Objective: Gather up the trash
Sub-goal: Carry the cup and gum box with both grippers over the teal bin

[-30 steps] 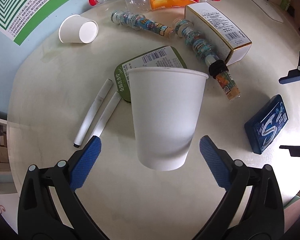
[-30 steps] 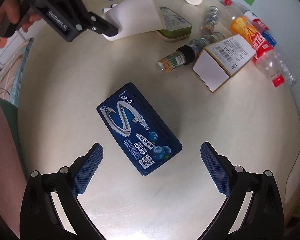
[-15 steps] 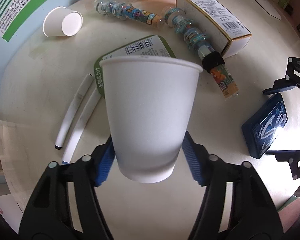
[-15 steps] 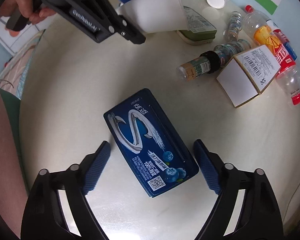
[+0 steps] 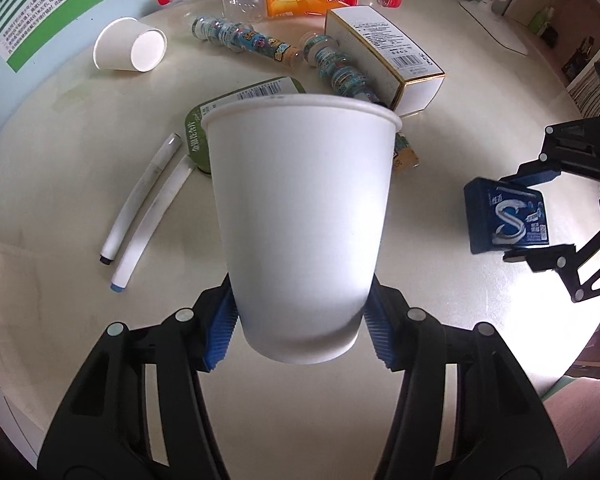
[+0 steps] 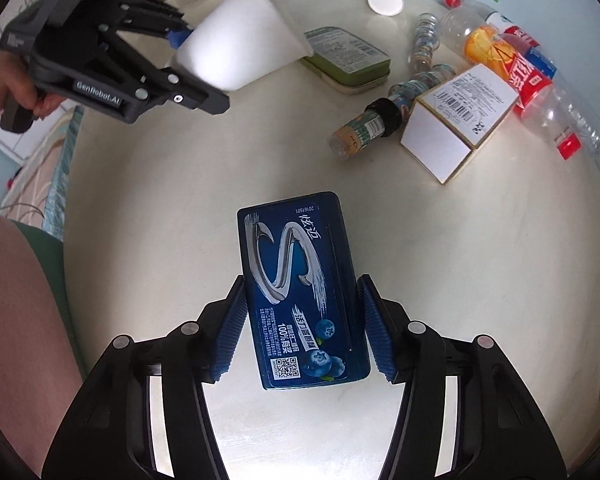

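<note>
With both pairs of jaws having just been closing, my left gripper (image 5: 302,334) clamps the base of a white paper cup (image 5: 304,216), rim toward twelve o'clock, while my right gripper (image 6: 300,326) pinches a blue gum box (image 6: 300,288) by its long sides above the round table (image 6: 260,152); bottles (image 6: 512,64) lie at two o'clock.

The white paper cup (image 5: 304,224) hides most of the green tin (image 5: 199,136) from you. Your poster (image 5: 40,4) is cut off by the frame's edge, its small print too tiny to read.
</note>
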`<state>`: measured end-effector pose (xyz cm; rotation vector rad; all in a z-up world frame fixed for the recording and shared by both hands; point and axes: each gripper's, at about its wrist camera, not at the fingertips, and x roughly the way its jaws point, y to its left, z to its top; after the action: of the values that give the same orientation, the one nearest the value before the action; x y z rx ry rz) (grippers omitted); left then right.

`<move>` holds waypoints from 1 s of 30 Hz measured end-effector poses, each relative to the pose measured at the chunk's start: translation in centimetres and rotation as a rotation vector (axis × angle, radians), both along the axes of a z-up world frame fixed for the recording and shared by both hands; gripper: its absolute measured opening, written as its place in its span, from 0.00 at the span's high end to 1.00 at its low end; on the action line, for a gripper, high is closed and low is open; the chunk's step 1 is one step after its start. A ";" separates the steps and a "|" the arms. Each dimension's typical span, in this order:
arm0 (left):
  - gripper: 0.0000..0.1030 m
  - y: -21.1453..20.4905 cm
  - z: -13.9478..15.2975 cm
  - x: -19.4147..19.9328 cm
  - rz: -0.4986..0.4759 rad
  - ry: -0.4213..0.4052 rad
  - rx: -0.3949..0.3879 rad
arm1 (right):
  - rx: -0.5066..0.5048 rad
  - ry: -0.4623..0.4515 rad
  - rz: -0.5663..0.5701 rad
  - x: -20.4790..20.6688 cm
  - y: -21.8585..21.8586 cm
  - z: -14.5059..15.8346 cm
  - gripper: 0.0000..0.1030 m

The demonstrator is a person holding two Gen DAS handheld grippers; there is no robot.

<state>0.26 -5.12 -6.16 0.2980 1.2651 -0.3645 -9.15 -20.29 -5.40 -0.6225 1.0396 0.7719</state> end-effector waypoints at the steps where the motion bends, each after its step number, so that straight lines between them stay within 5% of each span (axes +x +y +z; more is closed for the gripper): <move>1: 0.48 0.2 0.3 -0.6 0.003 -0.009 0.007 | 0.018 -0.003 -0.012 -0.1 -0.2 0.4 0.46; 14: 0.48 5.4 5.3 -3.2 0.167 -0.105 0.035 | 0.093 -0.068 0.019 -1.9 -1.2 4.5 0.46; 22: 0.48 11.9 5.4 -8.4 0.410 -0.102 0.051 | 0.110 -0.029 0.172 -3.5 5.3 4.8 0.46; 30: 0.48 21.6 4.4 -18.6 0.748 -0.084 0.051 | 0.107 0.018 0.386 -7.1 16.6 4.3 0.46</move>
<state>-18.38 16.47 -1.77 -0.1264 1.2124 0.3180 -16.24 -3.66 -1.06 -0.7348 0.8977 1.1642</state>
